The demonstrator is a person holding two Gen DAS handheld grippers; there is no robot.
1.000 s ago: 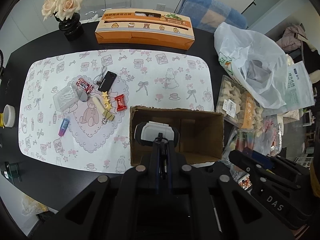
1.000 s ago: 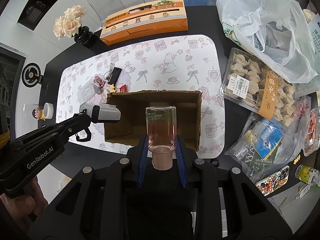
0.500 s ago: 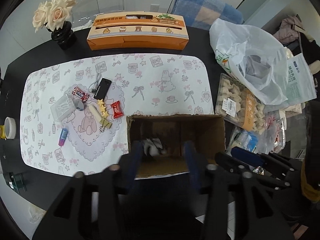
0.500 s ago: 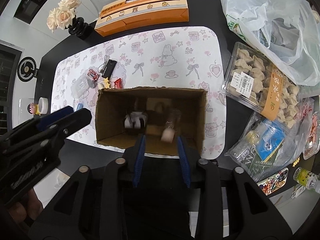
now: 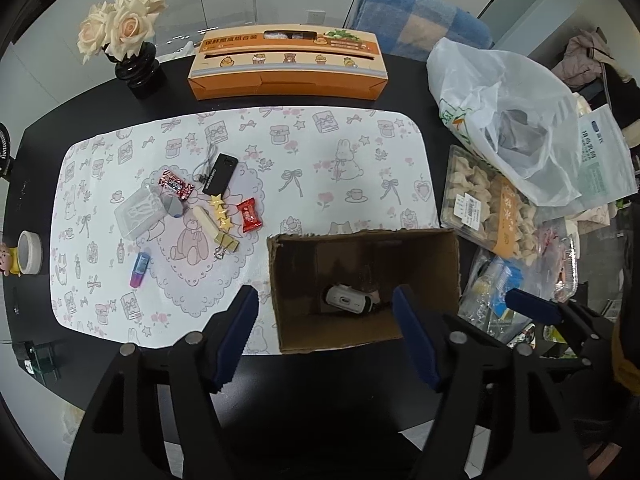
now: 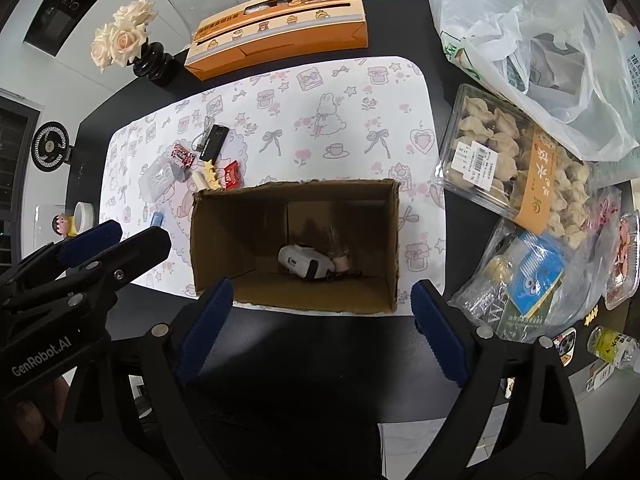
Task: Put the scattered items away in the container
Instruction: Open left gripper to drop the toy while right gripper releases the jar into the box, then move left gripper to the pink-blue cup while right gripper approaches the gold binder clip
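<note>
The box [image 6: 294,248] sits on the mat [image 5: 312,160] at the desk's near edge, mouth up, its long axis running left to right. Inside lie a white gadget [image 6: 300,262] and a clear bottle [image 6: 338,248] on its side. Both tools hover above it, left [image 5: 324,328] and right [image 6: 320,320], each spread wide and empty.

The room is evenly lit from overhead, soft and cool, so shadows fall short and faint on the patterned mat [image 5: 248,176]. The plastic bag [image 5: 508,120] catches a mild sheen, and so does the dumpling tray [image 6: 516,160]. Inside the cardboard box [image 6: 294,200] it turns dim, the things at the bottom murky. Both views bend hard at the rim, corners going black. The centre is crisp; the near gripper bodies lie in deep shadow.
</note>
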